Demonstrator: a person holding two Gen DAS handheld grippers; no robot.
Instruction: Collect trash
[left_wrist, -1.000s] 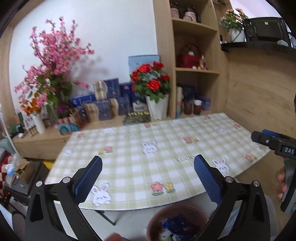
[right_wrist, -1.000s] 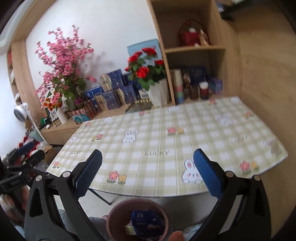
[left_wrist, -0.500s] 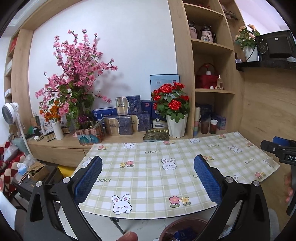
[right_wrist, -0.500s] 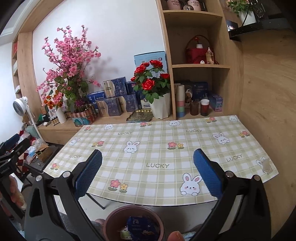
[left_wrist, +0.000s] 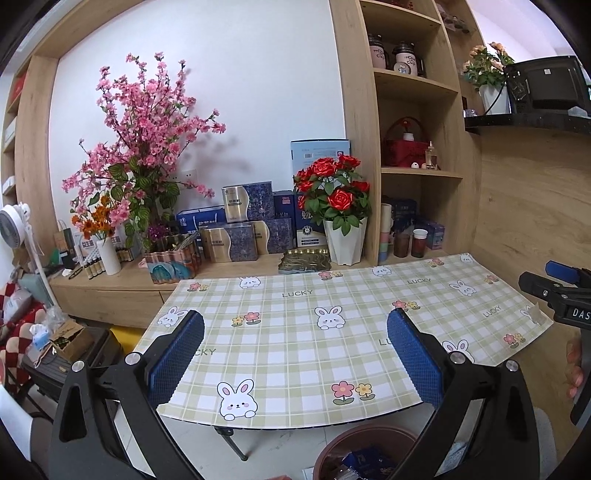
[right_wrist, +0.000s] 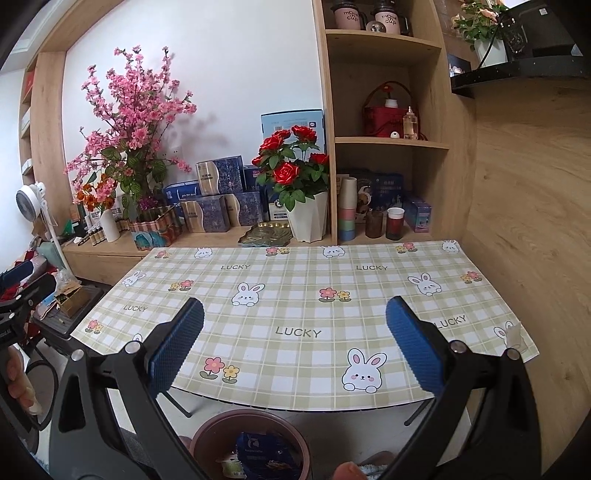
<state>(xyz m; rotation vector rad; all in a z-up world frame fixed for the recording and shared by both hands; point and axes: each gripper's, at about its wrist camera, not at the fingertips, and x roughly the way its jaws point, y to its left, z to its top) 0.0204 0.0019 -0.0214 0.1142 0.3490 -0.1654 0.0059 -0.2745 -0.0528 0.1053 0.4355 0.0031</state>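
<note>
Right wrist, round brown bin (right_wrist: 251, 432), crinkled wrappers (right_wrist: 264, 456)

Both your grippers look the same: the left gripper (left_wrist: 295, 354) and right gripper (right_wrist: 294, 345) have chunky black plastic arms with cut-out slots, silver screw heads at the joints, and blue pads (left_wrist: 176, 356) with a fine grid texture. White "DAS" lettering shows on the right one's side.

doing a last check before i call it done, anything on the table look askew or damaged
One thing: the tablecloth's near right corner is curled up and creased instead of lying flat, seen in both views. No trash shows on the cloth; wrappers sit in the brown bin below.
</note>
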